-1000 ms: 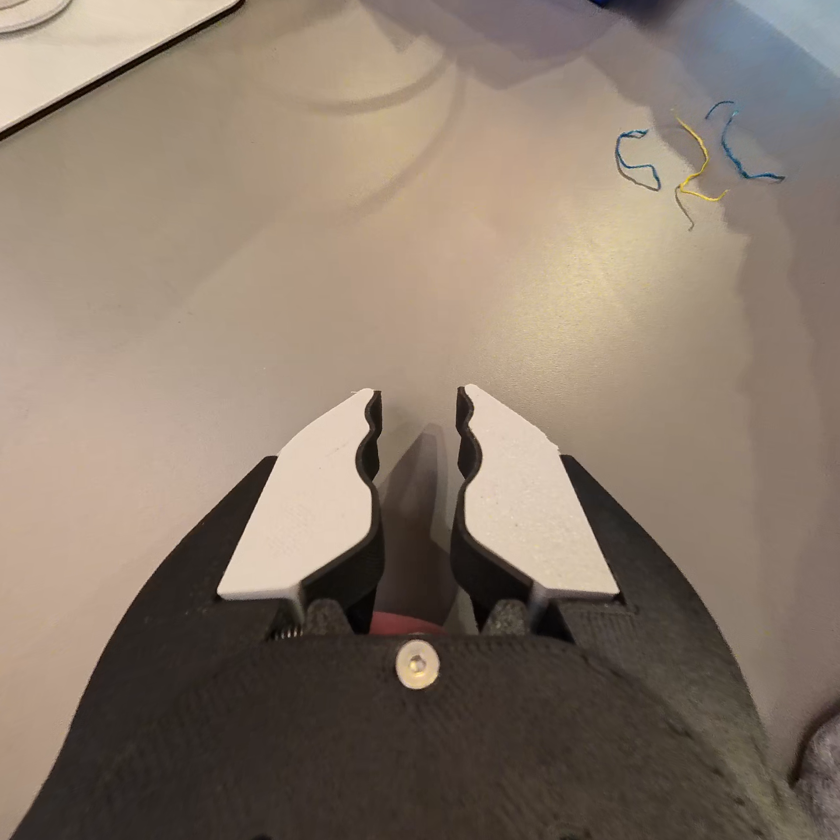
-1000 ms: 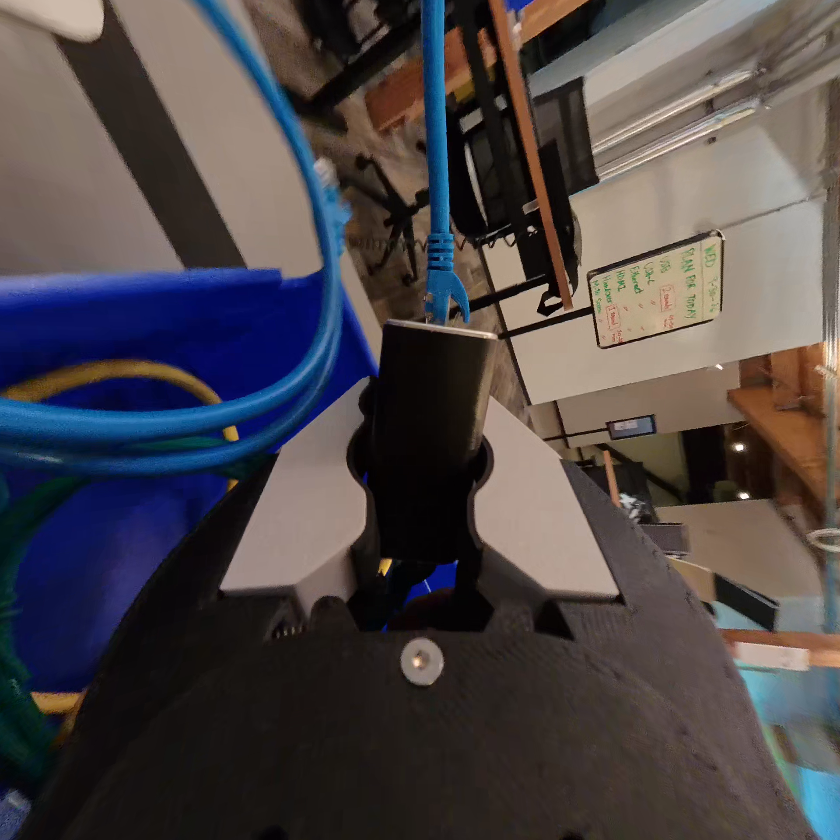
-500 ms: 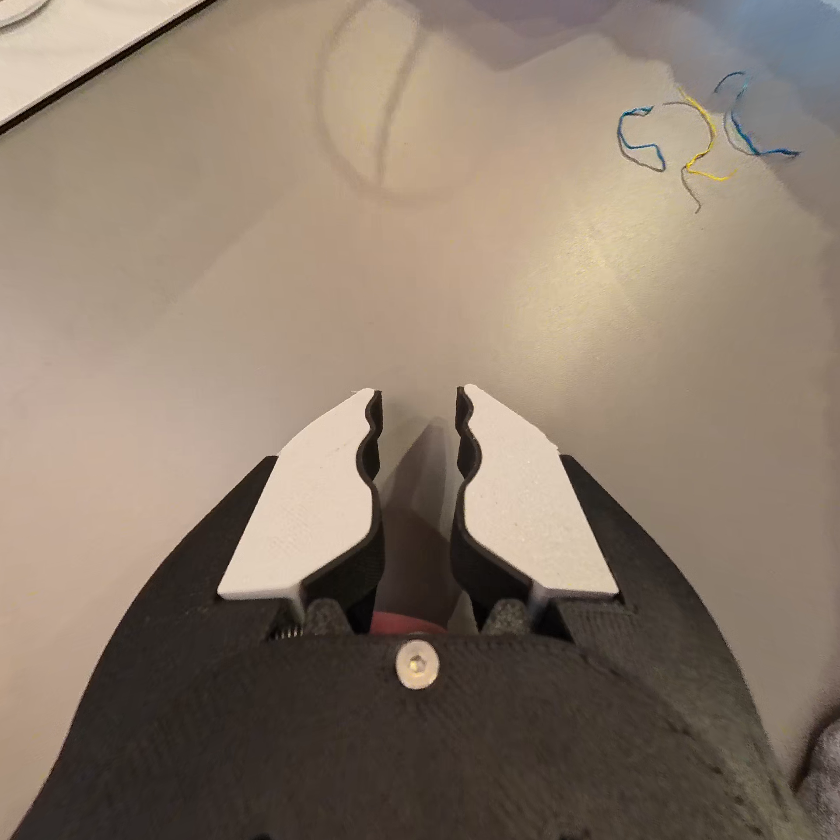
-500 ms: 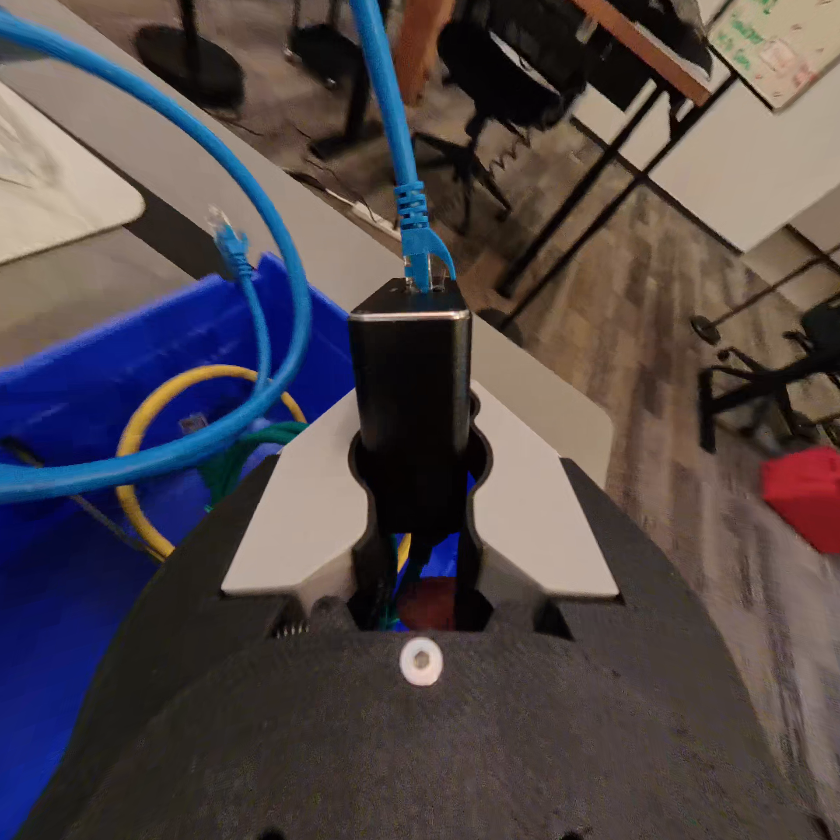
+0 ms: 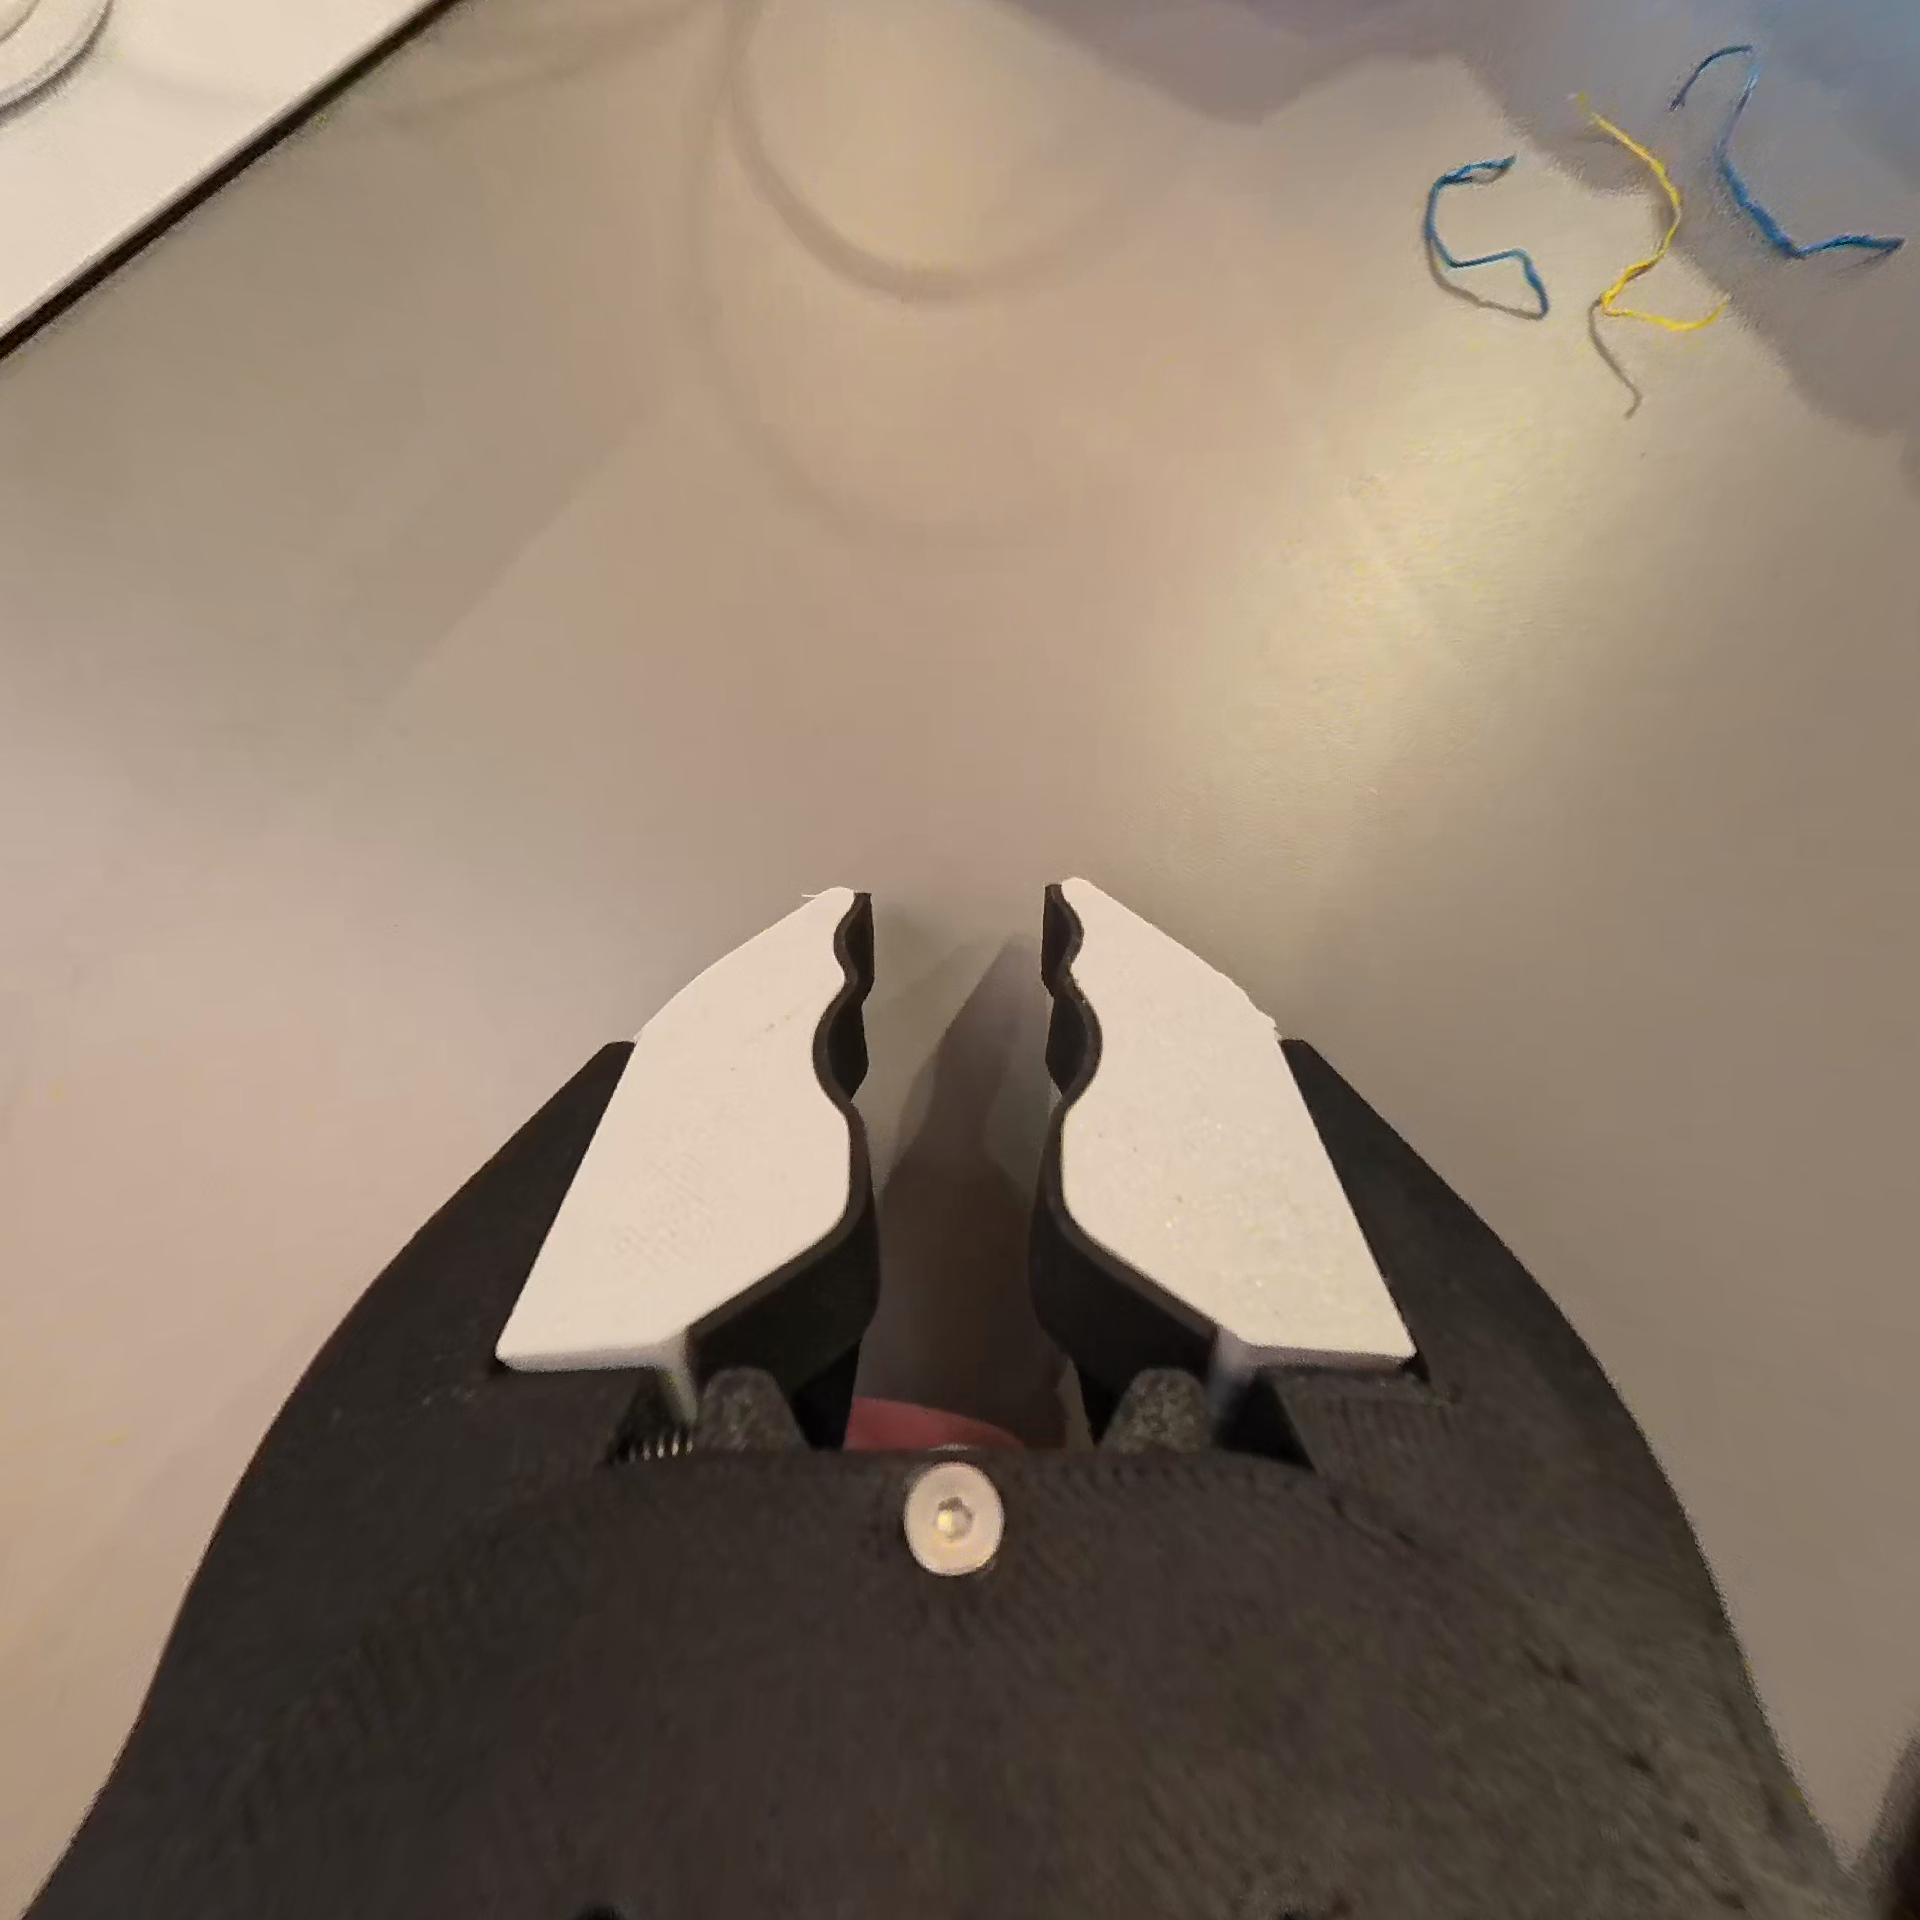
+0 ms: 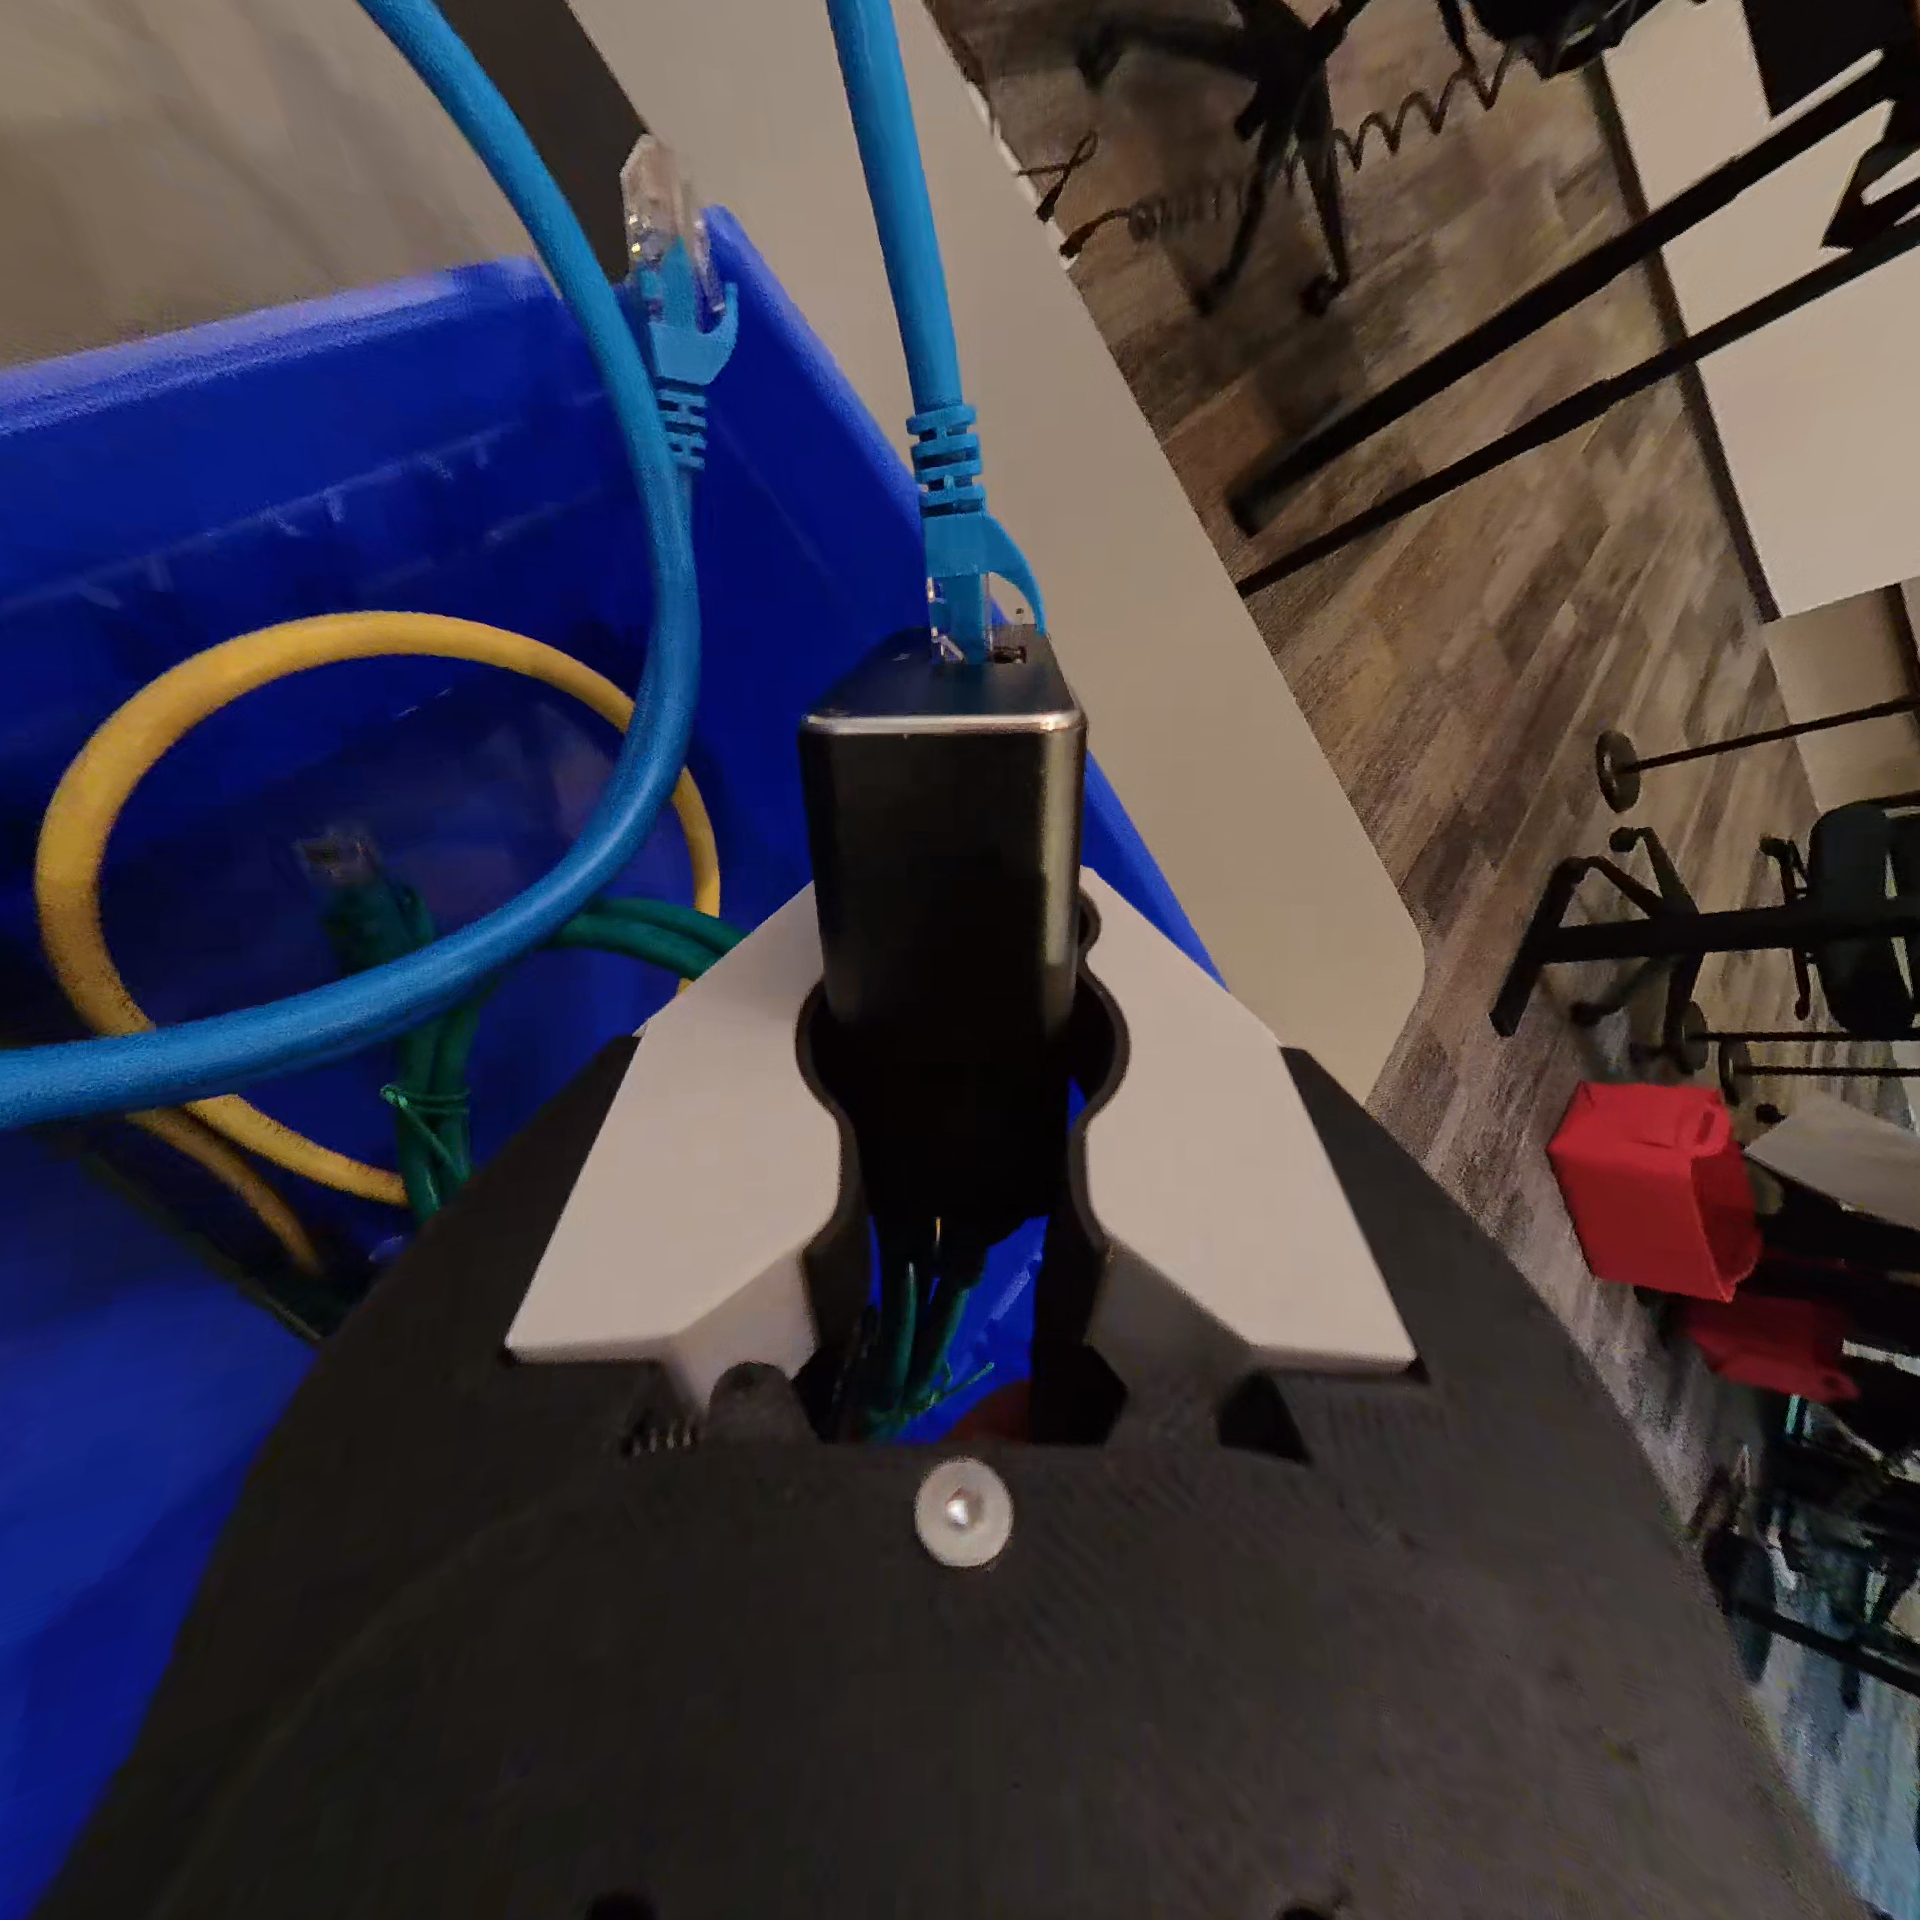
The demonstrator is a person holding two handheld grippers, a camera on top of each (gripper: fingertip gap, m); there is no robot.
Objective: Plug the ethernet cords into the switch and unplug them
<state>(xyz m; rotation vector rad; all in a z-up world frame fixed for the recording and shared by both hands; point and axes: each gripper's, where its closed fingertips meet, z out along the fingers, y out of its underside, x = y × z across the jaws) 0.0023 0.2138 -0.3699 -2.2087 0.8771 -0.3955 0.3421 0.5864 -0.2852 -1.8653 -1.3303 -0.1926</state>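
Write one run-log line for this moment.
right tongs: shut on switch | blue cord: plugged in | left tongs: open, empty, over table

Blue and yellow thread scraps (image 5: 1621, 223) on a grey table (image 5: 520, 644); red bins (image 6: 1652, 1184) on the floor.

Glossy black switch (image 6: 940, 862), matt table (image 5: 520, 623)

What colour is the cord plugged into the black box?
Blue cord, seen best in the right wrist view, plugged into the switch.
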